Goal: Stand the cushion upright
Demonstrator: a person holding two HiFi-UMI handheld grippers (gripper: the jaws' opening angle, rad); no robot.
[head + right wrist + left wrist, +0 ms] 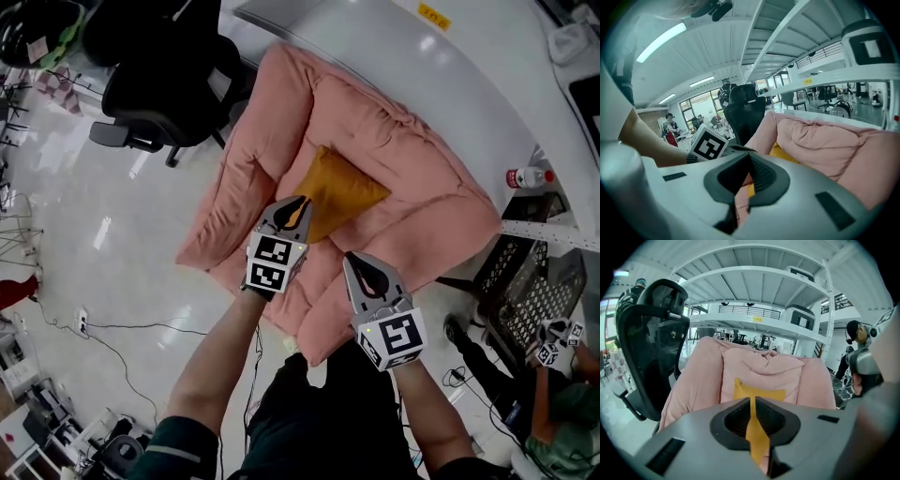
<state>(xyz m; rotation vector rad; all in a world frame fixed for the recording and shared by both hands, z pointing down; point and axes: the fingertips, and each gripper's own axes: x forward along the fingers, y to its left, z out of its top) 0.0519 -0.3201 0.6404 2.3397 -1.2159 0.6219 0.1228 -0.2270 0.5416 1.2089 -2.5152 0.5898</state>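
Observation:
A mustard-yellow cushion (342, 192) rests on the seat of a pink padded sofa (412, 159), leaning toward its back. My left gripper (296, 208) is at the cushion's near corner, and in the left gripper view yellow fabric (757, 437) fills the narrow slot between its jaws, so it is shut on the cushion. My right gripper (367, 275) hovers over the sofa's front edge to the right, jaws together and holding nothing. In the right gripper view the cushion (780, 152) shows beyond the right gripper's (749, 157) tips, against the pink sofa (825, 136).
A black office chair (159, 84) stands just left of the sofa. White shelving (450, 56) runs behind it, with a bottle (530, 176) at its right end. A black crate (525, 281) and a person (562, 403) are at the right. Cables (112, 337) trail across the floor.

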